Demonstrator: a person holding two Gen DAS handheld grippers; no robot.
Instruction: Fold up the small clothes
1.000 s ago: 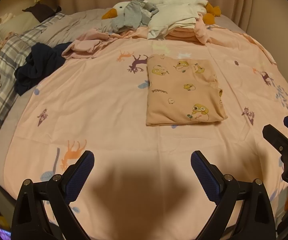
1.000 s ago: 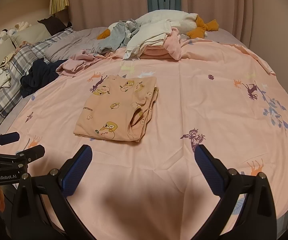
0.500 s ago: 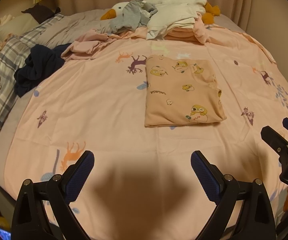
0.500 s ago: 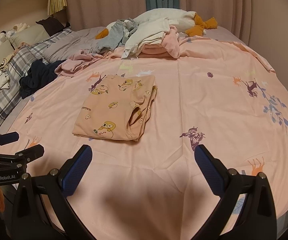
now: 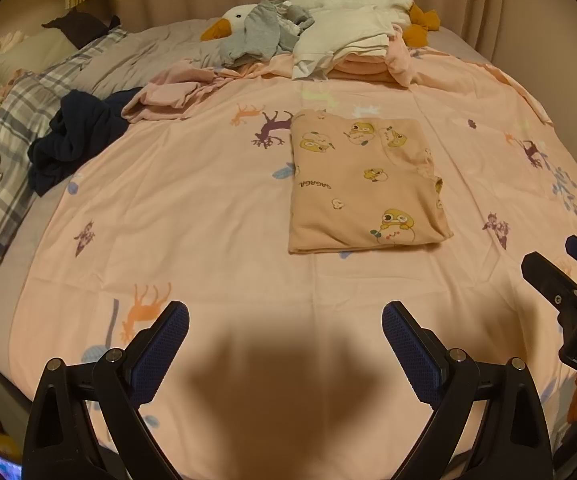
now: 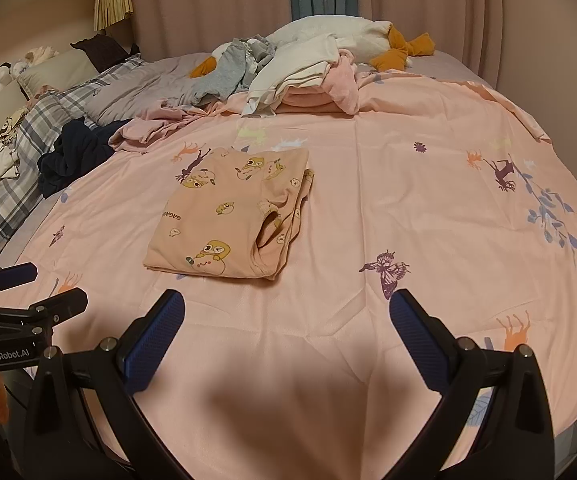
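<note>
Left gripper: fingers spread wide, empty, above the bed's near edge
Right gripper: spread wide too, empty, just beside the left one
Folded shirt: flat on the sheet, mid-bed
Clothes pile: far edge, perhaps unfolded
</note>
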